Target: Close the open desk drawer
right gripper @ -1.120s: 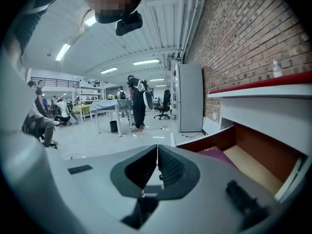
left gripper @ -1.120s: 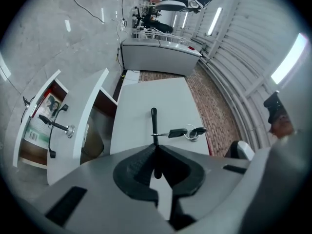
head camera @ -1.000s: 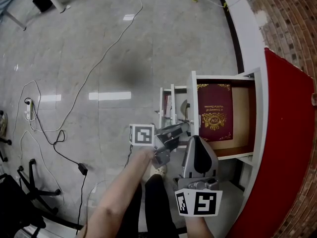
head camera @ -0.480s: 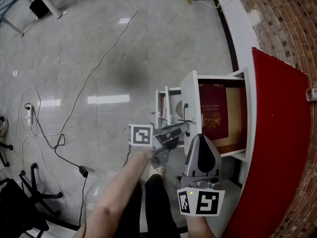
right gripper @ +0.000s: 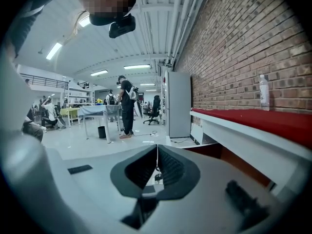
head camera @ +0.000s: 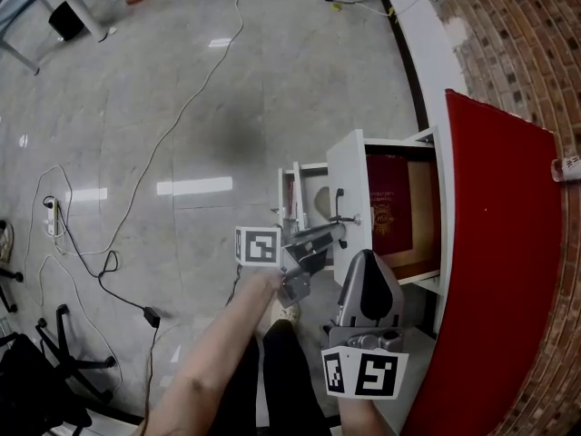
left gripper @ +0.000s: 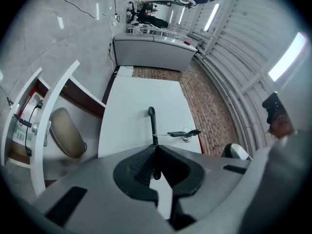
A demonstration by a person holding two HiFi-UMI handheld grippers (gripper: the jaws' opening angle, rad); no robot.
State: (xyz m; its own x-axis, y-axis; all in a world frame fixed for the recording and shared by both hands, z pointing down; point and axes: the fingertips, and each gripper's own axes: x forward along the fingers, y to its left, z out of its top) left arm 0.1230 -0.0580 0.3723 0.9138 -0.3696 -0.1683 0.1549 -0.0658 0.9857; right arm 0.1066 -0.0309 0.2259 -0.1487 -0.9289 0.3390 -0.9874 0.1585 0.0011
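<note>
Left gripper (left gripper: pixel 156 150): fingers clamped on near end of black handle (left gripper: pixel 151 123). Handle's long axis runs straight away from the fingers, flat along white drawer front (left gripper: pixel 141 94); key (left gripper: pixel 183 133) in lock just beside it. Right gripper (right gripper: pixel 157 164): fingers together, empty, near the drawer's corner, contact not evident. Drawer (head camera: pixel 392 143) partly out, maroon book (head camera: pixel 392 212) showing. Desk body under red surface (head camera: pixel 490 271) lies beyond the front, rightward in head view. Judged: push goes that way, with the left hand leading.

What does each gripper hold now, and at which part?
Left gripper grips the black drawer handle partway along its bar; right gripper holds nothing.
</note>
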